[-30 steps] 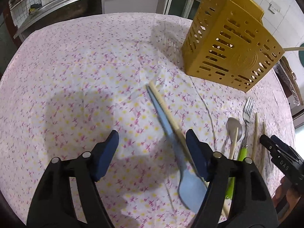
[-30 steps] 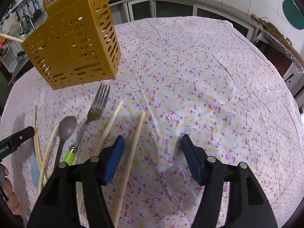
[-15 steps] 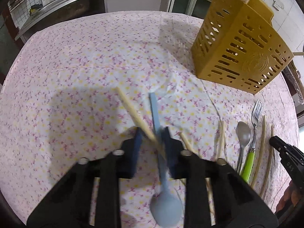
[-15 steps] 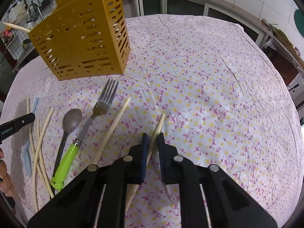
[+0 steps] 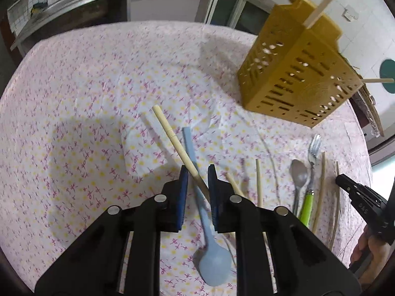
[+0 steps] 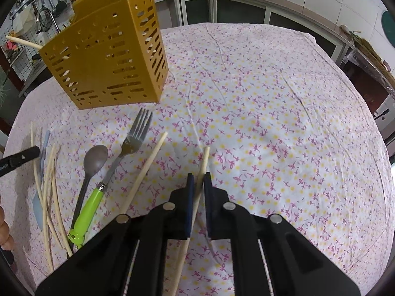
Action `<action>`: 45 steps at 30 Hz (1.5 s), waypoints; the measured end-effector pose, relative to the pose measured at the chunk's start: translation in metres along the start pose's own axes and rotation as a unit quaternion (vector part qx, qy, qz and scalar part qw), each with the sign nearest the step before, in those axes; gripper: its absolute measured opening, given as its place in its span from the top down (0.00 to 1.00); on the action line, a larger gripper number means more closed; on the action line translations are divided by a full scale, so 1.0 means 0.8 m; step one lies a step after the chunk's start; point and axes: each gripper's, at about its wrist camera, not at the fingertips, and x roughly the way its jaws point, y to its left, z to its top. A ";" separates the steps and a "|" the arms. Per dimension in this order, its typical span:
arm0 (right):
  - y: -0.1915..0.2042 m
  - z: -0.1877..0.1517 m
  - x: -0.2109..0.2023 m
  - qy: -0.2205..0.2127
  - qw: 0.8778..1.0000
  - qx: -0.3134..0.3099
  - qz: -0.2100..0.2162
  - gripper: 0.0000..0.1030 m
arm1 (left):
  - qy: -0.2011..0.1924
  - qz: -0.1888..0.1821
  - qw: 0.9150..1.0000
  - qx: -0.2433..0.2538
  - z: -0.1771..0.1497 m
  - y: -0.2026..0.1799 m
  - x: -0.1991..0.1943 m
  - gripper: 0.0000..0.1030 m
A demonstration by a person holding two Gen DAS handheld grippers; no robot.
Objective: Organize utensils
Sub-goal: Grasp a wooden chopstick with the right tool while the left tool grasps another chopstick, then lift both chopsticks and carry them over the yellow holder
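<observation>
My left gripper [image 5: 197, 172] is shut on a wooden chopstick [image 5: 170, 135] and holds it lifted over a light blue spoon [image 5: 212, 259] lying on the cloth. My right gripper [image 6: 198, 177] is shut on another wooden chopstick [image 6: 205, 157], raised off the table. The yellow slotted utensil holder [image 5: 296, 79] stands at the back with chopsticks poking out; it also shows in the right wrist view [image 6: 108, 59]. A grey spoon [image 6: 95, 160], a green-handled fork [image 6: 130, 148] and several loose chopsticks [image 6: 145, 170] lie on the cloth.
The round table has a floral cloth [image 6: 271, 111]. The other gripper's black tip [image 5: 358, 194] shows at the right edge of the left wrist view. Kitchen counters and cabinets [image 6: 234, 7] ring the table.
Both grippers went from open to shut, each on a chopstick, and both chopsticks have been lifted off the cloth. The blue spoon stayed on the table.
</observation>
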 end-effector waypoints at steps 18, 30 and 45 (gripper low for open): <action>0.002 -0.004 -0.080 -0.119 0.992 -0.008 0.035 0.94 | -0.142 -0.012 0.989 0.049 -0.018 -0.042 -0.123 0.96; 0.011 -0.020 -0.168 -0.280 0.958 -0.012 0.065 0.94 | -0.244 -0.041 0.965 0.086 -0.042 -0.074 -0.190 0.96; 0.050 0.041 -0.260 -0.422 0.903 -0.026 0.072 0.94 | -0.348 -0.080 0.929 0.092 0.011 -0.130 -0.234 0.96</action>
